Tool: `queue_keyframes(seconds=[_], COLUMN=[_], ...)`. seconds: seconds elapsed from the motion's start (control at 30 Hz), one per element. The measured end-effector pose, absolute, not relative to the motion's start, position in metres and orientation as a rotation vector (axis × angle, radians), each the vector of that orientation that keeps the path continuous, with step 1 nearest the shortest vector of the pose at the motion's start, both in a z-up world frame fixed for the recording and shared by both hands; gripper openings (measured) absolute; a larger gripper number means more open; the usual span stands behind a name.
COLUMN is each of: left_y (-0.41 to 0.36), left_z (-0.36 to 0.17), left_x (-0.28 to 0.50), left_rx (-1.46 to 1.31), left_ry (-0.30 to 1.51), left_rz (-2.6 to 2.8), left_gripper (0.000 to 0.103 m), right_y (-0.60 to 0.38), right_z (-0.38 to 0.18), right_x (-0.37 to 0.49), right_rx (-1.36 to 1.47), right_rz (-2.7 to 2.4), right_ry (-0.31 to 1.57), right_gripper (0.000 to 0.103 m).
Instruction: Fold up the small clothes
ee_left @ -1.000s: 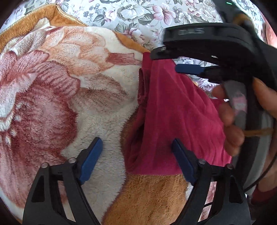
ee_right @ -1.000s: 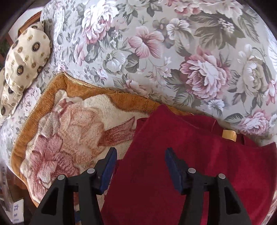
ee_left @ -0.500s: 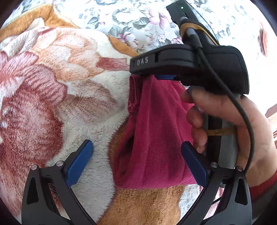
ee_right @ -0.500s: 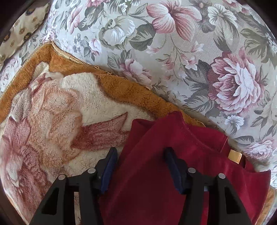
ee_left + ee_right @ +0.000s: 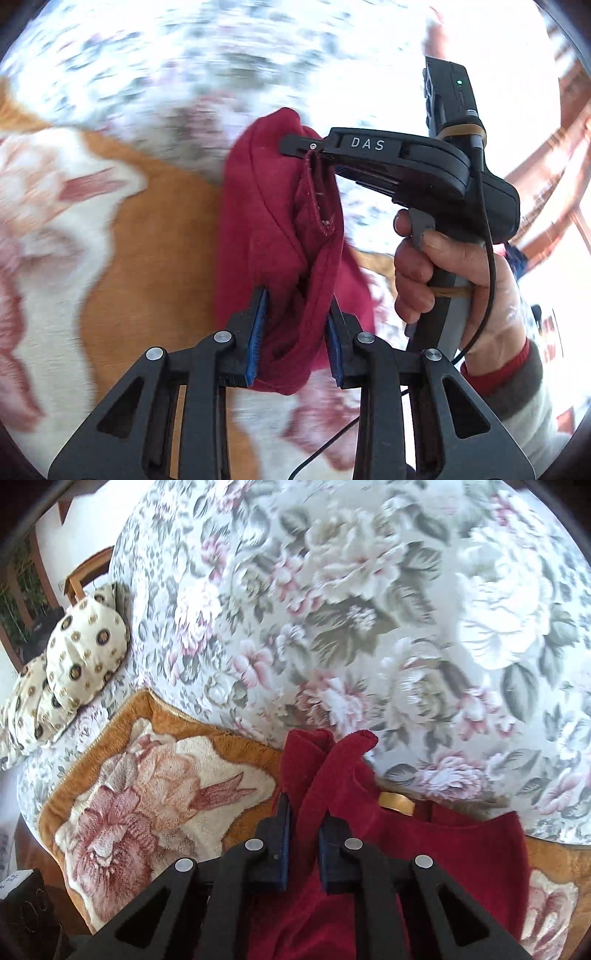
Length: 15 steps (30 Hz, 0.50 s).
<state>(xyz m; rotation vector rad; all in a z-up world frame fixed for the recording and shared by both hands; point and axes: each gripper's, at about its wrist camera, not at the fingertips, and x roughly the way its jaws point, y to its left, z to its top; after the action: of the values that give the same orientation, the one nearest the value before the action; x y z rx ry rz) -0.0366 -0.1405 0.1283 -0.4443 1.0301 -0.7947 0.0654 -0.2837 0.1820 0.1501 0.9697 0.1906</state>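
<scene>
- My left jaws (image 5: 295, 332) were closing on a bunched fold of the red garment (image 5: 273, 229), pads pressing the cloth from both sides.
- My right jaws (image 5: 303, 834) were closing too, pinching the garment's other edge, which stuck up beyond the tips.
- The garment hung between both grips above the plush blanket (image 5: 147, 775) on the floral sofa (image 5: 332, 609).
- A second earlier, both jaws stood wide and the garment lay flat.
</scene>
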Motion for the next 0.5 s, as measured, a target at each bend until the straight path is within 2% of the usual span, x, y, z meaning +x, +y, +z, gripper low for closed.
queue_keyframes(seconds=[0.1,0.23,0.43,0.5], left_y=[-0.191,-0.253,-0.285,-0.279], left_z=[0.133,0.123,0.113,0.127], left_x=[-0.038,-0.040,-0.045,-0.043], left_rx=[-0.413,-0.297,-0.161,-0.101], left_ry=[1.058,1.084,1.158,1.099], left_rz=[-0.888,-0.973,-1.113,-1.111], left_gripper=[0.028,0.028,0.028,0.034], right_y=[-0.334,-0.395,-0.435,-0.445], right_z=[0.193,0.162,0.090,0.092], right_x=[0.043,0.027,0.026,0.018], right_rx=[0.188,0.233,0.356,0.436], right_rz=[0.137,0.013,-0.091,-0.075], right_ry=[0.949,0.993,1.067,1.041], right_gripper=[0.010,0.010,0.011,0.016])
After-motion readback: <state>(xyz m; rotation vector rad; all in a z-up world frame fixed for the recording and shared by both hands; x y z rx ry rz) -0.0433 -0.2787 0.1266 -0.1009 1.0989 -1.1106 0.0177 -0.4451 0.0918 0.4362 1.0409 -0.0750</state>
